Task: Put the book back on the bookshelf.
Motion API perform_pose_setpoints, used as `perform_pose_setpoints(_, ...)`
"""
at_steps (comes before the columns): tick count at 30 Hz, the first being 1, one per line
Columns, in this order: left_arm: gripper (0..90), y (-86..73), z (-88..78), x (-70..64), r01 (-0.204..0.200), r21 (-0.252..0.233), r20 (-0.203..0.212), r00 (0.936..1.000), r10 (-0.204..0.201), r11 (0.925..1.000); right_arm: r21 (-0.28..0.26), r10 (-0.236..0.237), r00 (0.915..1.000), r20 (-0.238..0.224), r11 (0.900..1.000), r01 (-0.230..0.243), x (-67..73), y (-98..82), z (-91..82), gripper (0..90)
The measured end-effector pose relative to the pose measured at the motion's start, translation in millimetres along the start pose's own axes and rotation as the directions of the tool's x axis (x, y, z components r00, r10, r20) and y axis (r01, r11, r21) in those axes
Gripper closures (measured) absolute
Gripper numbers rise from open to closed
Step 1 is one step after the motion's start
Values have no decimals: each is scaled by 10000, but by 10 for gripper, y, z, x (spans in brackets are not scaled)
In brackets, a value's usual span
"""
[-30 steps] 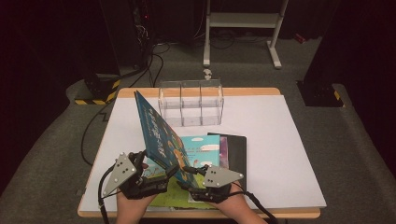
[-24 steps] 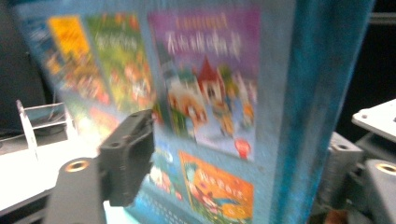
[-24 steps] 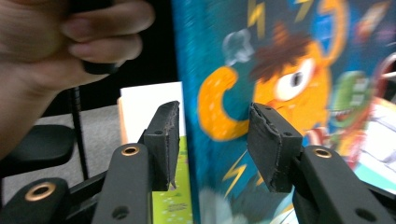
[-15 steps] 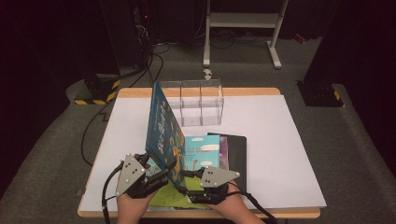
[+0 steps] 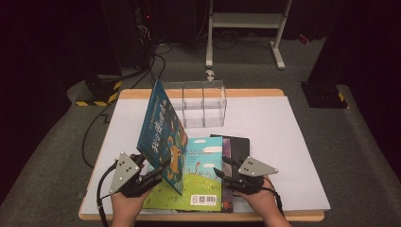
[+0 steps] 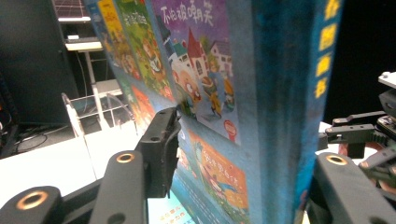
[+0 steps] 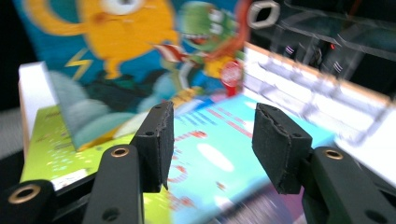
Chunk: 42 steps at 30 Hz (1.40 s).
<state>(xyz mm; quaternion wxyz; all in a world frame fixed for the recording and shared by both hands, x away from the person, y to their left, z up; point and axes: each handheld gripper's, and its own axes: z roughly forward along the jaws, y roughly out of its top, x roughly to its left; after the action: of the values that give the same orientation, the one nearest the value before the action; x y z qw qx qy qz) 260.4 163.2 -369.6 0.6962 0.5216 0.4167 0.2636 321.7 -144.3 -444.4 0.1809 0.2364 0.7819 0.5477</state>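
Lift step: left gripper (image 5: pixel 158 171), jaws just closing, clamps the upright blue picture book (image 5: pixel 161 135); right gripper (image 5: pixel 222 174) released, empty. Next: carry toward the far clear organizer (image 5: pixel 202 104).

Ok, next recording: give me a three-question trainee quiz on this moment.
1. True or false: the left gripper clamps the upright blue book.
2. What lies flat under that book?
3. The right gripper is: A) shut on a book, B) open with nothing between its jaws, C) inside the clear organizer.

Key: 1 true, its jaws have just been closing on the book. 2 a green-and-blue book. 3 B.
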Motion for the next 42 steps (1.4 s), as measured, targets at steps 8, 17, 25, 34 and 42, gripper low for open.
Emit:
perform_pose_setpoints(8,549,10,-17,42,-242,19,30,9997,242,9997,-389,417,9959,801,9985,-387,-165,-89,-111,490)
perform_pose_setpoints(17,630,49,-55,160,-44,6,12,10000,44,10000,-147,659,9925,1028,9978,-648,-275,-179,-123,490)
perform_pose_setpoints(25,695,83,-80,268,140,68,7,9999,-140,9999,-109,746,9907,1140,9972,-738,-286,-203,-128,491)
perform_pose_setpoints(34,789,84,-99,356,193,21,-54,9998,-193,9998,-94,764,9911,1085,9971,-758,-281,-209,-114,493)
perform_pose_setpoints(42,811,112,-123,428,102,-8,-225,9997,-102,9999,-115,836,9908,1061,9965,-829,-286,-210,-112,494)
